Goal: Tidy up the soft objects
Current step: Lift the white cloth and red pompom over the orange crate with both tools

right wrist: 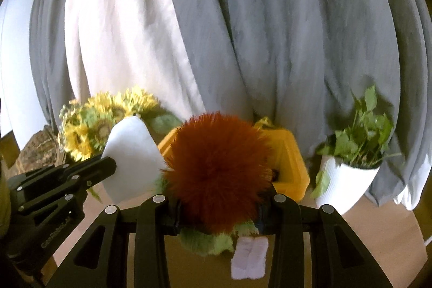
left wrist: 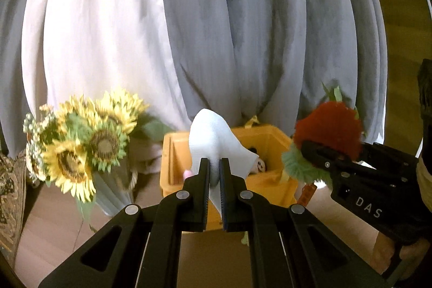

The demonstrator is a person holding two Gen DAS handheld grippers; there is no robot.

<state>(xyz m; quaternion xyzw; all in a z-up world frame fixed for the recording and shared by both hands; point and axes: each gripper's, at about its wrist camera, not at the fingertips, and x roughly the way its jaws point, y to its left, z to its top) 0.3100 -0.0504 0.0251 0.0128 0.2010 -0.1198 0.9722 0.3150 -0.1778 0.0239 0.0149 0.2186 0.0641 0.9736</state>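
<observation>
Behind everything you had a wall of hanging curtains (left wrist: 270, 31), grey folds to the right and a pale cream panel to the left, filling most of both views. Under them ran a light wooden tabletop (left wrist: 54, 220), lit warm. On it, a yellow plastic bin (left wrist: 272, 180) stood in front of you against the curtain hem, with a small face-printed item lying inside it. To its left sat a bunch of artificial sunflowers (left wrist: 89, 142) in a pale ribbed vase; to its right, in the right wrist view, a leafy green plant in a white ribbed pot (right wrist: 348, 180).

Your left gripper (left wrist: 214, 174) was closed tight on a white soft cloth piece (left wrist: 213, 136), which stood up between the pads over the near edge of the bin. Your right gripper (right wrist: 218, 215) was clamped around a fuzzy red plush toy with green fringe (right wrist: 218, 169), held just right of the bin's near corner and above the table; a white fabric tag (right wrist: 249, 258) hung beneath it, its print too blurred to read.

The right gripper's body read "DAS" in the left wrist view. Lettering on the left gripper's side was too soft to make out.
</observation>
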